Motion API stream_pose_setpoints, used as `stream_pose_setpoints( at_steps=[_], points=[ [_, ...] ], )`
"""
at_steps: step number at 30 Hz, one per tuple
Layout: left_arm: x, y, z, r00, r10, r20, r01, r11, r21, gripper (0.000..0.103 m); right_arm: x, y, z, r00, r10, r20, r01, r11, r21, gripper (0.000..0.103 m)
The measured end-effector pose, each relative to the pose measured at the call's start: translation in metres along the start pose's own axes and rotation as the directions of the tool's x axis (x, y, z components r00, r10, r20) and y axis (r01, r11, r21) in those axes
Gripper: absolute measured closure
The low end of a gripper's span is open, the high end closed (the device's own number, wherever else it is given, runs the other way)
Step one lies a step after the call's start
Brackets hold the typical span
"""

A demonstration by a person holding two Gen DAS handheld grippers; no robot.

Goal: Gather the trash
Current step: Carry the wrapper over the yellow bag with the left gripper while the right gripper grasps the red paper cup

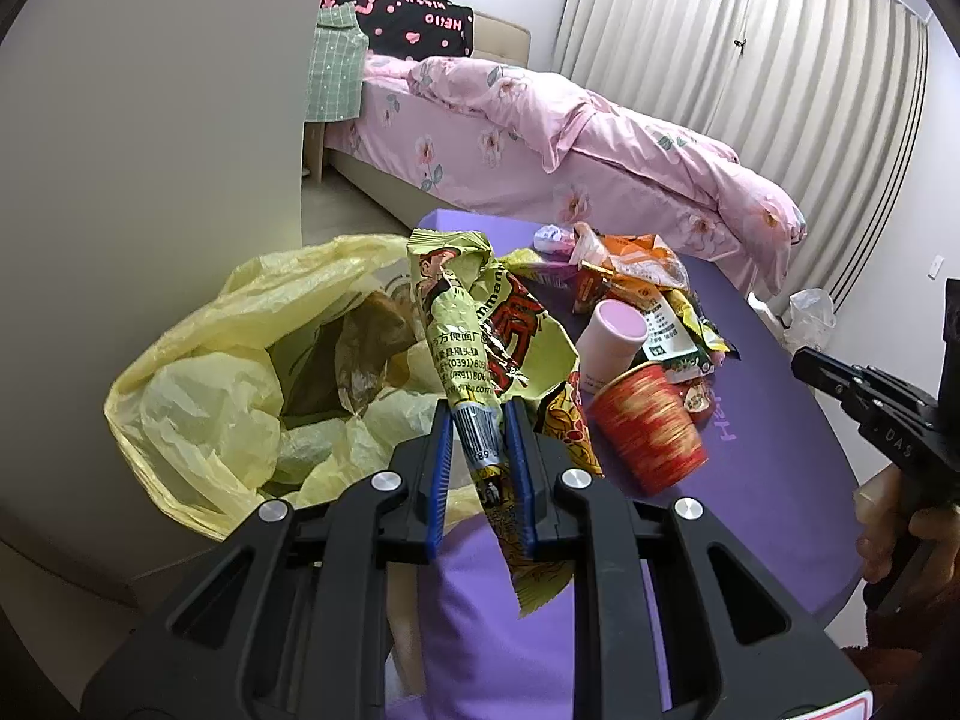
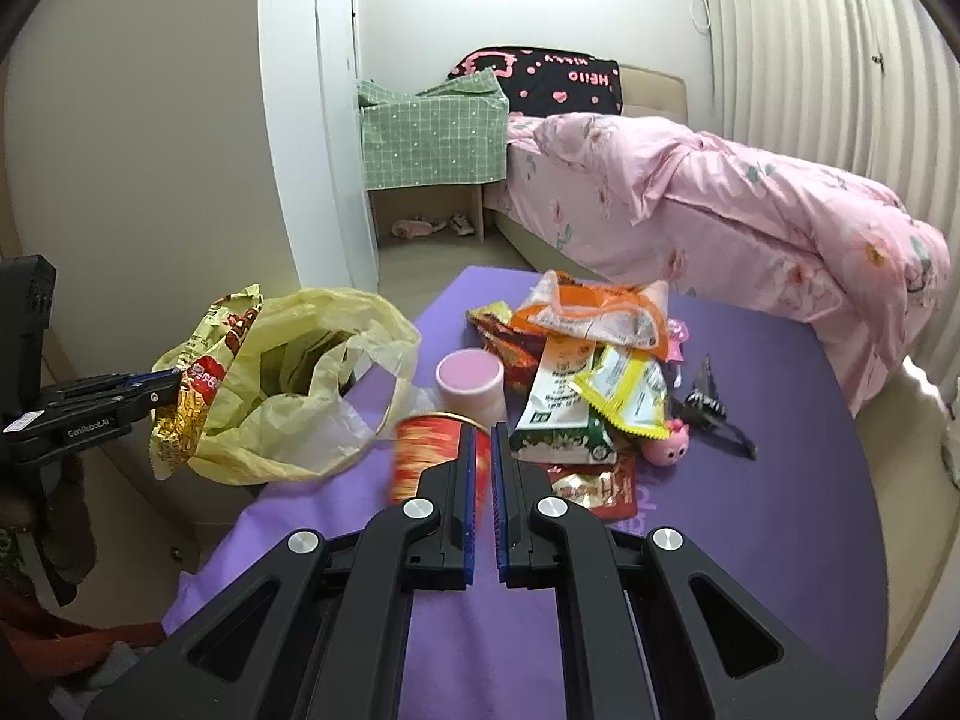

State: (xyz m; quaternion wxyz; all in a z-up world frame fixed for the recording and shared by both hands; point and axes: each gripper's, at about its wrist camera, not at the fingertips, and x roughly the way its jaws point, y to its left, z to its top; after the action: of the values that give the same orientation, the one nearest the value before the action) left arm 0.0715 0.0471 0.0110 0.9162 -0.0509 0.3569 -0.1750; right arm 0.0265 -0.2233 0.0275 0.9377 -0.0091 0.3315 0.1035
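My left gripper (image 1: 480, 420) is shut on a crumpled yellow-green noodle wrapper (image 1: 474, 324) and holds it beside the open yellow plastic bag (image 1: 240, 372); the same wrapper (image 2: 198, 384) shows in the right wrist view at the bag's (image 2: 312, 372) left edge. My right gripper (image 2: 483, 438) is nearly shut on the rim of a blurred red and gold paper cup (image 2: 429, 450), also in the left wrist view (image 1: 651, 426). A pink cup (image 2: 469, 384) and a pile of snack wrappers (image 2: 588, 372) lie on the purple mat (image 2: 750, 510).
A pink bed (image 2: 750, 216) stands behind the mat, with curtains (image 2: 828, 42) at the right. A green-covered nightstand (image 2: 432, 132) is beside the bed. A wall corner (image 2: 300, 120) stands left of the bag. A small pink toy (image 2: 666, 447) and a black wrapper (image 2: 714, 408) lie on the mat.
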Motion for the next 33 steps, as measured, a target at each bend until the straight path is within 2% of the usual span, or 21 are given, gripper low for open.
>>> stream_pose_setpoints(
  at_steps=[4,6,7,8,10,12,15,19,21,23,30,32,33],
  points=[
    [0.010,0.001,-0.005,1.000,0.001,-0.023,-0.001,1.000,-0.003,0.086,0.024,0.011,-0.008,0.996,0.067,-0.061,-0.067,0.998,-0.005,0.094],
    [0.012,0.005,-0.006,1.000,0.002,-0.028,-0.002,1.000,-0.012,0.086,0.038,0.024,-0.013,0.993,0.082,-0.082,-0.086,0.996,-0.039,0.083],
    [0.013,0.007,-0.007,1.000,0.004,-0.031,-0.004,1.000,-0.018,0.086,0.045,0.033,-0.015,0.991,0.095,-0.096,-0.101,0.993,-0.057,0.067],
    [0.014,0.010,-0.008,0.999,0.007,-0.035,-0.008,1.000,-0.023,0.086,0.055,0.042,-0.018,0.984,0.127,-0.124,-0.135,0.989,-0.065,0.057],
    [0.014,0.018,-0.011,0.999,0.022,-0.036,-0.023,0.999,-0.032,0.086,0.071,0.058,-0.022,0.966,0.193,-0.171,-0.206,0.977,-0.060,0.056],
    [0.014,0.026,-0.012,0.999,0.036,-0.039,-0.037,0.998,-0.047,0.086,0.078,0.070,-0.025,0.964,0.198,-0.179,-0.216,0.972,-0.087,0.053],
    [0.012,0.036,-0.014,0.998,0.045,-0.042,-0.047,0.997,-0.063,0.086,0.085,0.085,-0.027,0.983,0.089,-0.160,-0.119,0.975,-0.189,0.053],
    [0.007,0.041,-0.019,0.998,0.052,-0.038,-0.054,0.997,-0.062,0.086,0.096,0.072,-0.030,0.982,0.017,-0.190,-0.052,0.982,-0.179,0.052],
    [0.004,0.041,-0.020,0.998,0.049,-0.034,-0.051,0.997,-0.062,0.086,0.096,0.059,-0.030,0.975,0.073,-0.211,-0.097,0.989,-0.107,0.053],
    [0.001,0.040,-0.019,0.998,0.050,-0.028,-0.051,0.997,-0.056,0.086,0.090,0.048,-0.029,0.976,0.103,-0.192,-0.114,0.992,-0.049,0.057],
    [-0.011,0.034,-0.007,0.997,0.069,0.017,-0.069,0.997,-0.014,0.086,0.047,0.034,-0.009,0.993,0.100,-0.055,-0.102,0.994,-0.037,0.064],
    [-0.011,0.036,-0.001,0.998,0.062,0.023,-0.062,0.998,-0.007,0.086,0.040,0.028,0.006,0.994,0.109,-0.021,-0.110,0.994,-0.030,0.078],
    [-0.010,0.038,0.003,0.999,0.045,0.022,-0.045,0.999,-0.007,0.086,0.035,0.027,0.011,0.994,0.106,-0.006,-0.106,0.994,-0.029,0.078]
  ],
)
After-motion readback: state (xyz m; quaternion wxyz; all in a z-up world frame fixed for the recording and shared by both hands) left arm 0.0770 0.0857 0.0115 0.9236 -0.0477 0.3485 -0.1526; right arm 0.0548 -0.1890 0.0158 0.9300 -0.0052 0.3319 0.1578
